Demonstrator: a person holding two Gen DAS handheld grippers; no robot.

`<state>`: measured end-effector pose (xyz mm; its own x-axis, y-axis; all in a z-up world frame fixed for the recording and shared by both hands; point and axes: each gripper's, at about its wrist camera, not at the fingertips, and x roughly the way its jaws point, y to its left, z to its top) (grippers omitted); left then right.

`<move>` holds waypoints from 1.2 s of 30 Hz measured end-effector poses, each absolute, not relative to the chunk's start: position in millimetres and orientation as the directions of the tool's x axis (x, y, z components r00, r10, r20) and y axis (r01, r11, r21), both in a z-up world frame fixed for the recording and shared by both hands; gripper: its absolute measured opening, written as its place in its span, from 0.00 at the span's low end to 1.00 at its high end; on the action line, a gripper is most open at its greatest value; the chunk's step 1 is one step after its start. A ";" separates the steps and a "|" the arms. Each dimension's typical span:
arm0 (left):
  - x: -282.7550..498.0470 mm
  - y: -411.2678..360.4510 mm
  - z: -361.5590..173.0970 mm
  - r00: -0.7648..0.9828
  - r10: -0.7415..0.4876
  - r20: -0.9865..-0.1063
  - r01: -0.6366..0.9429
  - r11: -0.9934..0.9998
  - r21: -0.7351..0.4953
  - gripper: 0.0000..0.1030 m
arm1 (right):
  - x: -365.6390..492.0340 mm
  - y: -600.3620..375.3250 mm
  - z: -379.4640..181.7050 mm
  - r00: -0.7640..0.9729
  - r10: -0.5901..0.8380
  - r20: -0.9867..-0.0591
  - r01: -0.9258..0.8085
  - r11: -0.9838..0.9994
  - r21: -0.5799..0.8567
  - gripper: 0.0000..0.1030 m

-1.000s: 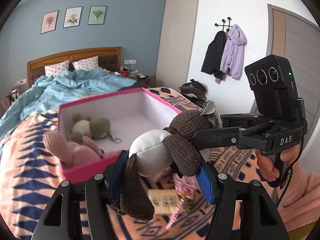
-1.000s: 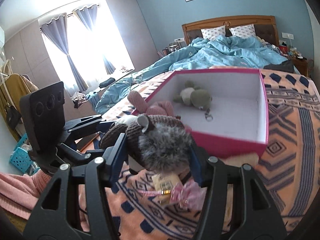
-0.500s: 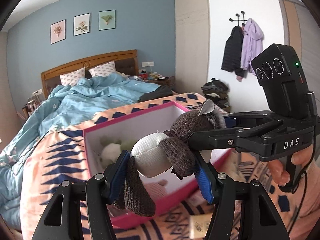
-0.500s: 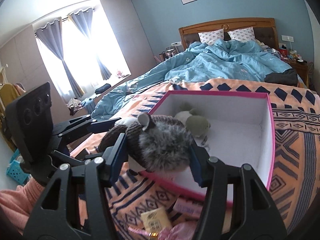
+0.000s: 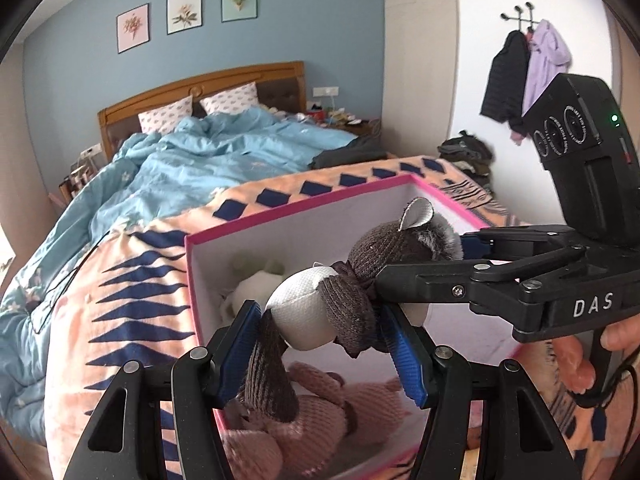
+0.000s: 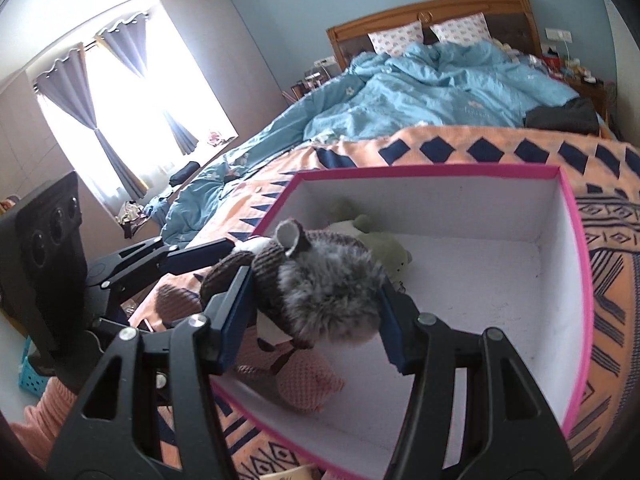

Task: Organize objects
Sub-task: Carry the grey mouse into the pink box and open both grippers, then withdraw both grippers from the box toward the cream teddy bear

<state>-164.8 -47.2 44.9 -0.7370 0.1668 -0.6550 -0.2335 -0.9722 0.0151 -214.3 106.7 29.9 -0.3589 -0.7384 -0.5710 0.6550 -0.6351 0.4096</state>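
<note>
Both grippers hold one brown knitted plush toy (image 5: 360, 280) with a white belly and a grey furry head (image 6: 328, 280), hanging over the open pink box (image 5: 280, 208). My left gripper (image 5: 324, 340) is shut on the toy's white belly and brown limbs. My right gripper (image 6: 316, 304) is shut on its furry head, and shows from the side in the left wrist view (image 5: 460, 264). Inside the white-lined box (image 6: 576, 240) lie a pink plush (image 5: 320, 424) under the held toy and a green and cream plush (image 6: 380, 240) near the back.
The box rests on an orange and navy patterned blanket (image 6: 480, 148) at the foot of a bed with a blue duvet (image 5: 192, 160). A small yellow packet (image 6: 296, 474) lies on the blanket in front of the box. Jackets (image 5: 524, 68) hang on the right wall.
Both grippers have carried the brown toy forward from in front of the box to above its inside. The packets on the blanket have slid down out of view.
</note>
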 end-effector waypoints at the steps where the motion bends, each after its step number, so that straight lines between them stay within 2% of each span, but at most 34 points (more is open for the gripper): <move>1: -167.5 -47.2 42.7 -0.733 0.154 -0.662 -0.225 -0.974 0.022 0.61 | -217.4 104.9 27.7 -0.357 -0.736 -0.576 0.649 -0.639 0.413 0.58; 6: -187.3 -55.3 26.9 -0.699 0.067 -0.712 -0.153 -0.987 0.058 0.54 | -233.3 90.6 9.2 -0.310 -0.711 -0.631 0.620 -0.655 0.432 0.58; 11: -192.0 -64.9 16.7 -0.684 0.056 -0.727 -0.125 -0.991 0.041 0.54 | -241.8 75.8 -9.0 -0.278 -0.654 -0.704 0.592 -0.694 0.410 0.58; 18: -181.1 -69.6 20.1 -0.709 0.067 -0.702 -0.111 -0.994 0.017 0.56 | -240.1 79.5 -7.3 -0.314 -0.592 -0.742 0.574 -0.741 0.348 0.60; 21: -174.3 -72.4 23.4 -0.724 0.081 -0.685 -0.109 -0.994 -0.002 0.61 | -238.0 85.1 -8.0 -0.313 -0.595 -0.740 0.572 -0.741 0.353 0.60; 25: -162.6 -73.1 29.6 -0.750 0.105 -0.653 -0.117 -0.993 -0.024 0.71 | -233.0 93.0 -6.5 -0.314 -0.605 -0.732 0.573 -0.735 0.362 0.60; 29: -144.6 -70.9 40.0 -0.782 0.141 -0.607 -0.142 -0.989 -0.047 0.74 | -217.6 103.9 2.1 -0.321 -0.641 -0.697 0.595 -0.710 0.378 0.60; 30: -137.6 -69.5 43.6 -0.792 0.152 -0.591 -0.149 -0.987 -0.054 0.78 | -213.4 106.9 5.1 -0.325 -0.651 -0.686 0.601 -0.702 0.382 0.60; 31: -131.9 -68.2 47.2 -0.802 0.163 -0.575 -0.157 -0.986 -0.061 0.87 | -209.2 110.3 8.5 -0.327 -0.663 -0.674 0.608 -0.693 0.386 0.60; 36: -95.4 -56.6 64.8 -0.848 0.218 -0.484 -0.206 -0.975 -0.079 0.87 | -178.0 133.6 30.2 -0.359 -0.705 -0.611 0.657 -0.656 0.371 0.60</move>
